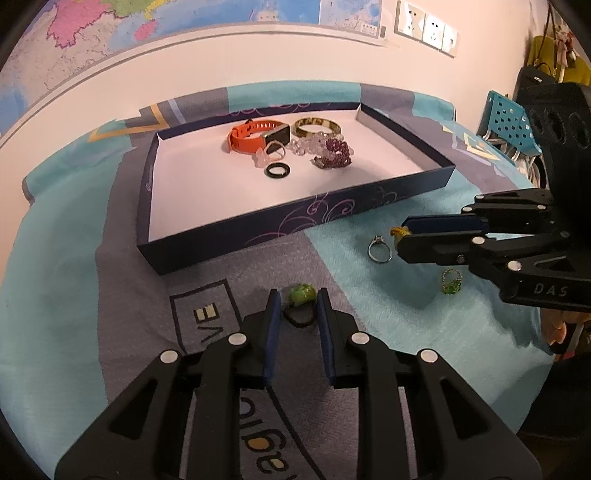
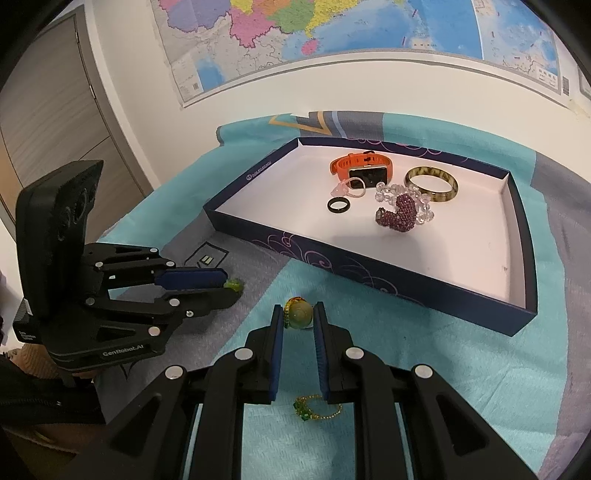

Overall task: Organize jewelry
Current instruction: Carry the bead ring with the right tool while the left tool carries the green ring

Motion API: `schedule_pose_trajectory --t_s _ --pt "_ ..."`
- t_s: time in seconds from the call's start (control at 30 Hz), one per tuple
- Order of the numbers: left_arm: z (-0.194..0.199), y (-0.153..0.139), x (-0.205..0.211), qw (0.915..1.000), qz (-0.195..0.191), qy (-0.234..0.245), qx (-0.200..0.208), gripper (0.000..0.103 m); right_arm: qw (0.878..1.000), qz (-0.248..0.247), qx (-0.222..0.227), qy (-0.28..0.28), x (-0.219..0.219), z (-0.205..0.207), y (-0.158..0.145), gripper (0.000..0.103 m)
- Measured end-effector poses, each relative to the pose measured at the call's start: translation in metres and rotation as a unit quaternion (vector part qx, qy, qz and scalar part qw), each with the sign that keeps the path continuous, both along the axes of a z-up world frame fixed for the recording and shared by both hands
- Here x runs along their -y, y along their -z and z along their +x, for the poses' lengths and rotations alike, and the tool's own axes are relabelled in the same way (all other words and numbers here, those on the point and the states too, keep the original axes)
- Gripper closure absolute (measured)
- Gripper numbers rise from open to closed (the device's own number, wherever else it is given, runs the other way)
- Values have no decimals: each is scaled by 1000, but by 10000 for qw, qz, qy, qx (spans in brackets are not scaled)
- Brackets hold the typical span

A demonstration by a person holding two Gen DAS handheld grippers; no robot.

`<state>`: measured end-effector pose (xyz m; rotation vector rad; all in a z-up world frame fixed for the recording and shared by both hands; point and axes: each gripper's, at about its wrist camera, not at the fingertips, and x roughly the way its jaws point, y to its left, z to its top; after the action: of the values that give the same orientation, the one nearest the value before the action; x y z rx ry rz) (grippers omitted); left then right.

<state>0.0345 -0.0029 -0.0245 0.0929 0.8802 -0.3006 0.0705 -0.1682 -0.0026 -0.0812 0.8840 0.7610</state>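
Note:
A dark blue tray (image 1: 295, 229) (image 2: 369, 273) holds an orange watch (image 1: 255, 134) (image 2: 362, 166), a brown bangle (image 1: 316, 126) (image 2: 432, 183), a clear bead bracelet, a purple bead bracelet (image 1: 334, 151) (image 2: 400, 213), a black ring (image 1: 277, 170) (image 2: 338, 205) and a pale ring. My left gripper (image 1: 297, 302) (image 2: 231, 288) is shut on a ring with a green stone (image 1: 302, 293). My right gripper (image 2: 298, 314) (image 1: 400, 234) is shut on a ring with a yellow-green bead (image 2: 300, 314) (image 1: 398, 232). A silver ring (image 1: 379, 249) and a gold ring with green stones (image 1: 451, 282) (image 2: 314, 406) lie on the cloth.
A teal and grey cloth (image 1: 406, 325) (image 2: 461, 387) covers the table. A wall with a map (image 2: 332, 29) and sockets (image 1: 424, 26) stands behind. A door (image 2: 48, 110) is at the left.

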Motion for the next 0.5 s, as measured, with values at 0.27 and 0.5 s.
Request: schedule_pose_trajectory --t_s 0.27,0.5 --pt "1 2 0 10000 15 4 -10 84 10000 13 -19 -2 0 1 1 88" --pt "1 0 0 10000 14 -28 3 85 10000 28 9 17 1 0 -1 88"
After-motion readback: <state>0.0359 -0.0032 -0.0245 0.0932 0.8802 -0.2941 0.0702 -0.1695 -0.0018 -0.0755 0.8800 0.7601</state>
